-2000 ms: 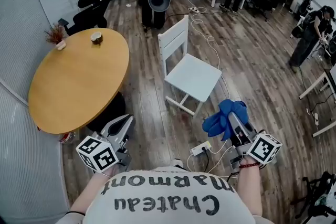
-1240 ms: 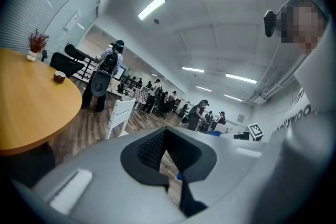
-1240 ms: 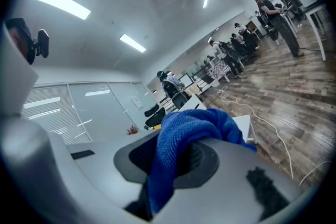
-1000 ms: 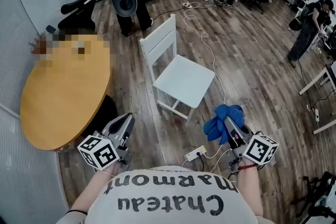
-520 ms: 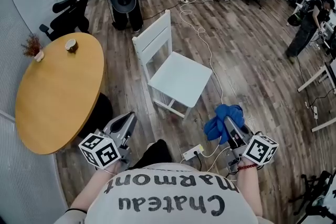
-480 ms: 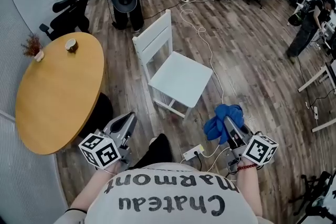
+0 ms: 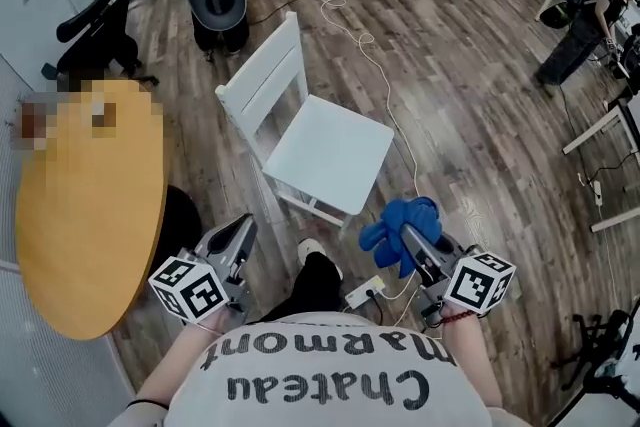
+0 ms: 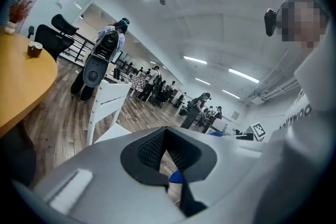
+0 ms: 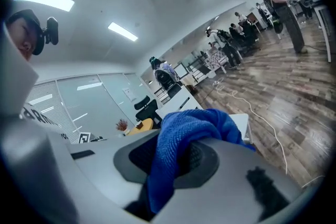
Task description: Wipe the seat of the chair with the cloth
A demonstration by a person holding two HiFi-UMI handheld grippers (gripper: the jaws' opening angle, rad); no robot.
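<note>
Table (image 7: 90, 245), round and wooden, fills the left. White chair (image 7: 330, 150) stands at centre, its seat nearer and larger in the head view than a second ago. Blue cloth (image 7: 392, 223) is clamped in the right gripper (image 7: 410, 240), just short of the seat's near right corner, not touching. Left gripper (image 7: 238, 233) stays low, jaws together, empty. A shoe (image 7: 318, 252) steps forward: approach nearly done, wiping not begun.

Chair (image 7: 330, 153) centre; table (image 7: 90, 225) left of it; cloth (image 7: 392, 223) nearer, right, apart from seat; cable (image 7: 372, 55) behind chair.
</note>
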